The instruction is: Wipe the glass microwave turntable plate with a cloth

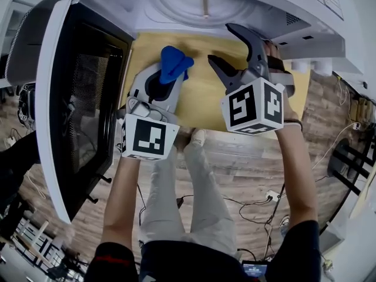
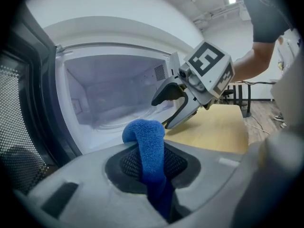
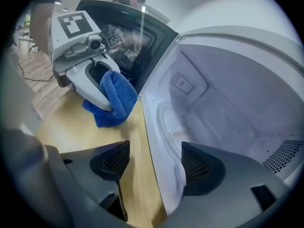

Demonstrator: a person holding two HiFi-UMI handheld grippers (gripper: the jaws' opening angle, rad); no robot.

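Gripping the blue cloth (image 1: 174, 60) in a soft bunch that folds over their tips, the left tongs (image 1: 167, 78) hang above the wooden tabletop (image 1: 200, 101), just in front of the open microwave (image 1: 276, 10), whose door (image 1: 88, 98) swings out to the left. The right tongs (image 1: 222, 43) stand wide apart with nothing between the pads, poised at the front lip of the cavity. The glass turntable plate (image 1: 197, 2) appears to lie flat on the cavity floor, showing only as a faint round outline because it is clear. It is probably stiff, fairly heavy for its thickness, smooth enough to slip, and likely to chip or crack if knocked against the cavity wall or dropped. The safest hold looks to be on its near rim, with one pad above and one below, lifting it level and without twisting. The cloth, limp and light, should conform to the glass but needs a firm pinch so it does not drag loose while wiping.
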